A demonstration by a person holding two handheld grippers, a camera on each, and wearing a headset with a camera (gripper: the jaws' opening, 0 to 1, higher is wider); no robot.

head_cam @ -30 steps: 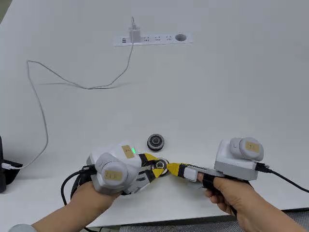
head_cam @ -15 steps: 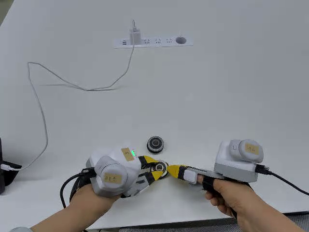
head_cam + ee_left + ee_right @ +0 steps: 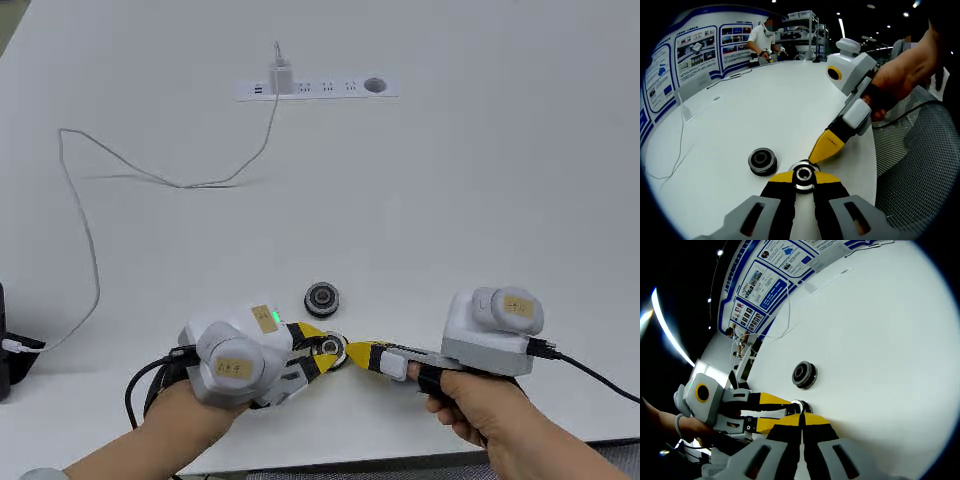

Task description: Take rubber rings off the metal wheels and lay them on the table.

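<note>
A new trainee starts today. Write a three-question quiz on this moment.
1. True or false: the left gripper clamps a metal wheel.
2. The right gripper has its jaws: A) wide open B) shut C) around a cable.
3. Fill in: the rubber ring on the free wheel is coloured ____.
Key: 1 true; 2 B; 3 black.

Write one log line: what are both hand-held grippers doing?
left hand-held gripper: shut on metal wheel | right hand-held gripper: shut, nose at that wheel | second wheel: lying apart on table
</note>
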